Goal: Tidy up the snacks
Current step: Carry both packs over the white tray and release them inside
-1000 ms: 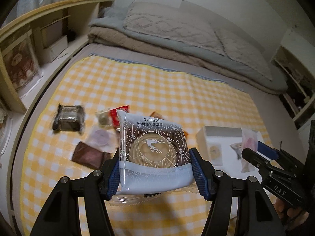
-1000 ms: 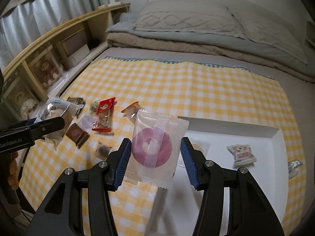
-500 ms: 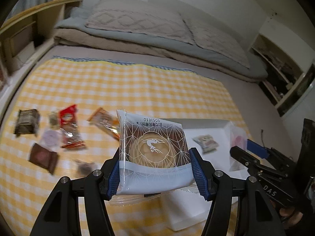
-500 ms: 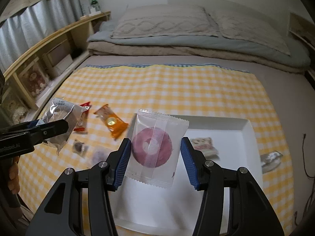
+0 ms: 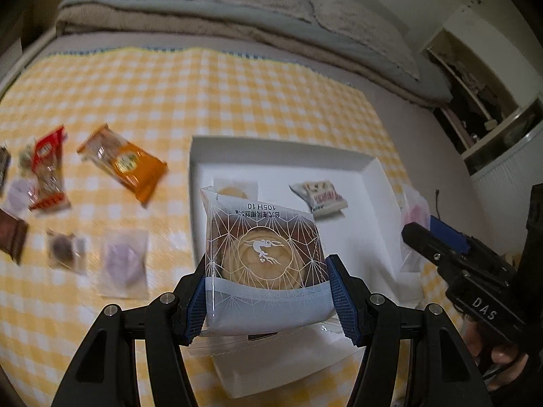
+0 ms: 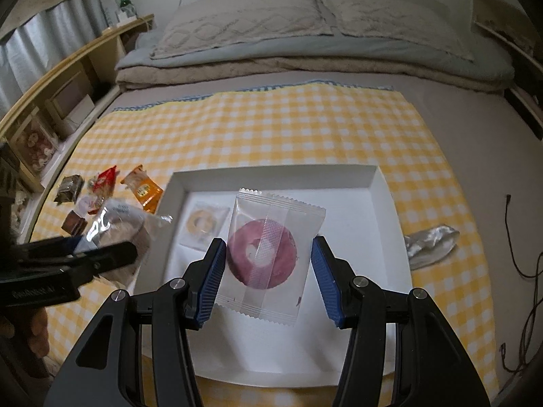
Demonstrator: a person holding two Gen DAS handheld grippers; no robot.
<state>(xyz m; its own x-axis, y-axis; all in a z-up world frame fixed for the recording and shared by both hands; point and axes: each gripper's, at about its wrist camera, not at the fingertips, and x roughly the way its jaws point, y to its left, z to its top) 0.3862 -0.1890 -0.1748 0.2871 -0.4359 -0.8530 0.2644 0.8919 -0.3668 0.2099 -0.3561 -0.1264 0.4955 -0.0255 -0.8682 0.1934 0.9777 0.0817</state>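
My left gripper (image 5: 268,291) is shut on a clear-and-white packet with a round golden pastry (image 5: 264,254), held over the near left part of the white tray (image 5: 376,183). My right gripper (image 6: 268,271) is shut on a clear packet with a purple ring pastry (image 6: 263,259), held above the middle of the tray (image 6: 383,196). In the tray lie a pale round biscuit packet (image 6: 203,224) and, in the left wrist view, a white cartoon-print packet (image 5: 320,196).
Loose snacks lie on the yellow checked cloth left of the tray: an orange packet (image 5: 124,164), a red packet (image 5: 47,169), a brown packet (image 5: 12,237) and small clear packets (image 5: 124,264). A crumpled silver wrapper (image 6: 429,244) lies right of the tray. Pillows and shelves stand behind.
Both grippers have moved right and forward over the tray with their packets still held. The loose snacks now sit further left in both views.
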